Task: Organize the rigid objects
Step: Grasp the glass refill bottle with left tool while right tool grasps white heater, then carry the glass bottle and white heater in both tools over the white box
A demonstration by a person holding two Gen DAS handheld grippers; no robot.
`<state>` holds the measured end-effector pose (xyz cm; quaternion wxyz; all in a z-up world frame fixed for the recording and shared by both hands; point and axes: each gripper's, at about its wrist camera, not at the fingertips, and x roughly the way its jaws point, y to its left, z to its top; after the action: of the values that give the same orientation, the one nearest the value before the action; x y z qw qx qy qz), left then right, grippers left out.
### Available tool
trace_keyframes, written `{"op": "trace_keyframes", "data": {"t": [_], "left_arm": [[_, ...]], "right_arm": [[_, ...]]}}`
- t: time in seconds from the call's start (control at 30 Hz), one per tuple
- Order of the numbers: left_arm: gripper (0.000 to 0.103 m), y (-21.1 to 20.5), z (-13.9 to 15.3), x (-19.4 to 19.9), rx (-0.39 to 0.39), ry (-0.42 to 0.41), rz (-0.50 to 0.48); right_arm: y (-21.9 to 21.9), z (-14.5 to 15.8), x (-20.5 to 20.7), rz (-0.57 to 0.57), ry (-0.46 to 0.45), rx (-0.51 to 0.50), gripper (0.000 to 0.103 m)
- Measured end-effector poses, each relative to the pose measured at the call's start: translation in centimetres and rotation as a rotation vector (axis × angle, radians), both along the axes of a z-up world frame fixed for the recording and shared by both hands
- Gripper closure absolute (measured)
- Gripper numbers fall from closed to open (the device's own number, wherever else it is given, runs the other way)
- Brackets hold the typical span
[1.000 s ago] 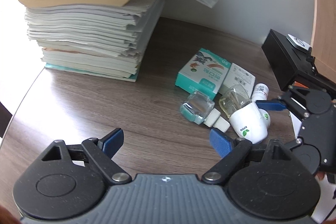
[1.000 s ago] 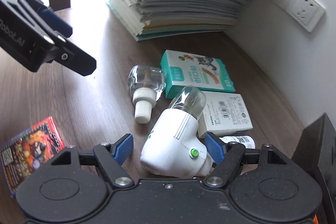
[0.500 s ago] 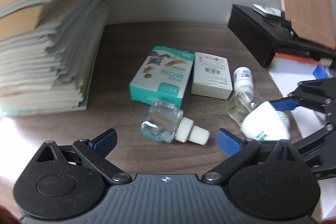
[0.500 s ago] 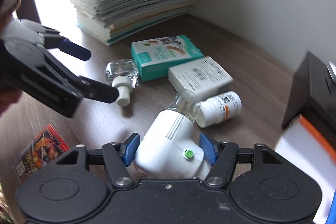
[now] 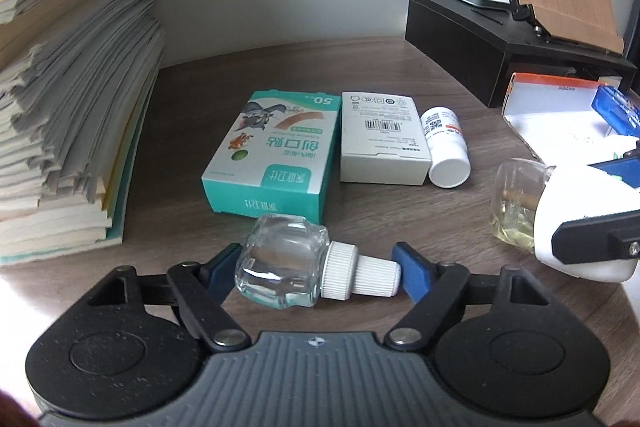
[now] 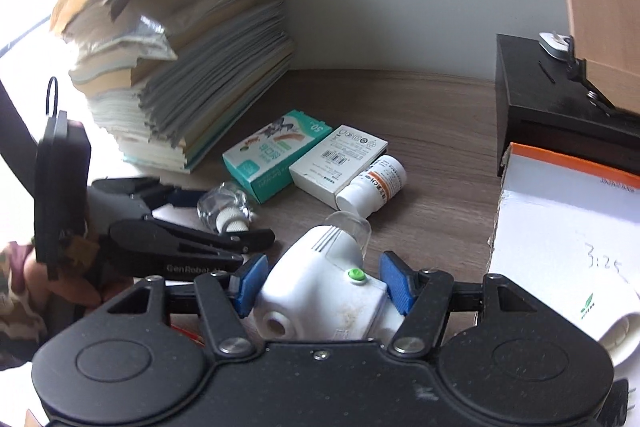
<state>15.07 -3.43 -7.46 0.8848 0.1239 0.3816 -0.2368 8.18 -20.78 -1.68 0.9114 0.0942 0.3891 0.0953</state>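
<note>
A clear glass bottle [image 5: 284, 267] with a white ribbed cap lies on its side on the brown table [image 5: 200, 99]. My left gripper [image 5: 316, 269] straddles it lengthwise. Its jaws are closing, one blue pad at the bottle's base and the other at the cap tip, both touching. The right wrist view shows the same bottle [image 6: 224, 207] in that gripper. My right gripper [image 6: 324, 281] is shut on a white plug-in vaporiser [image 6: 312, 259] with a small liquid bottle on its nose, held above the table. In the left wrist view the vaporiser [image 5: 576, 211] hangs at the right edge.
A teal plaster box [image 5: 276, 155], a white carton [image 5: 380, 139] and a white pill bottle [image 5: 444, 147] lie side by side mid-table. A tall stack of books [image 5: 72, 107] fills the left. A black box [image 5: 500, 31] and an open white-and-orange box [image 5: 560, 111] stand right.
My left gripper came down over the glass bottle and narrowed onto its ends. My right gripper closed on the vaporiser, lifted it off the table, rolled level and carried it right.
</note>
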Motion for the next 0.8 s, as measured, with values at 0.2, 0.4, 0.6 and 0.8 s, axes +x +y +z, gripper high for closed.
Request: {"op": "trace_keyframes", "data": {"t": [0.2, 0.4, 0.6, 0.8], "left_arm": [[0.021, 0.0, 1.8, -1.4, -0.047, -0.005, 0.044], [0.021, -0.8, 3.8, -2.7, -0.083, -0.007, 0.043], [0.021, -2.9, 5.8, -5.3, -0.092, -0.025, 0.050], [0.021, -6.8, 7.2, -9.0, -0.108, -0.024, 0.053]], "right_arm": [[-1.0, 1.2, -1.4, -0.071, -0.023, 0.034, 0.028], [-1.7, 2.8, -3.3, -0.130, -0.058, 0.039, 0.028], [-3.6, 4.6, -6.2, -0.170, -0.101, 0.034, 0.028], [-7.0, 6.1, -10.2, -0.195, -0.147, 0.025, 0.028]]}}
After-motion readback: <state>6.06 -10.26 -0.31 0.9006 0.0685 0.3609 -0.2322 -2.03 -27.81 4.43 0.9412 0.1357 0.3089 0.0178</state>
